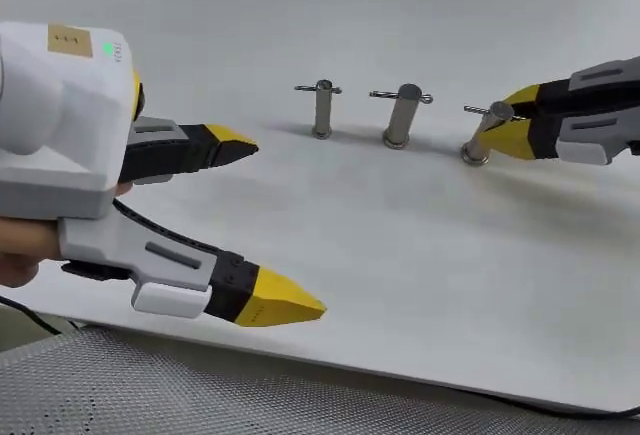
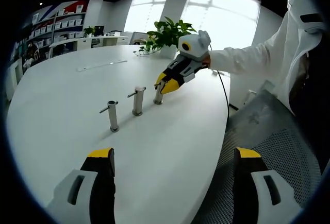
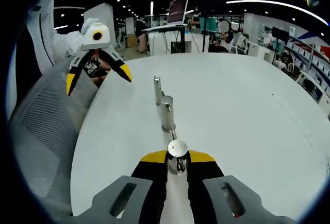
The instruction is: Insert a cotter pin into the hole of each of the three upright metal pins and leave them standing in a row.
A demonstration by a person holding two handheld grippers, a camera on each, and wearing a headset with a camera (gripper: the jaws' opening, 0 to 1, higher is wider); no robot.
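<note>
The white table (image 1: 400, 285) is broad. Near its front edge the left gripper (image 1: 288, 226) hovers, jaws spread wide, holding nothing. The right gripper (image 1: 502, 123) is clamped on the top of the tilted end pin (image 1: 478, 143). The other two pins (image 1: 322, 110) (image 1: 402, 115) stand upright in line. Each has a cotter pin (image 1: 474, 110) through it.

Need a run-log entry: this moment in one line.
left tool open, empty | right tool shut on third pin | other two pins upright with cotter pins
</note>
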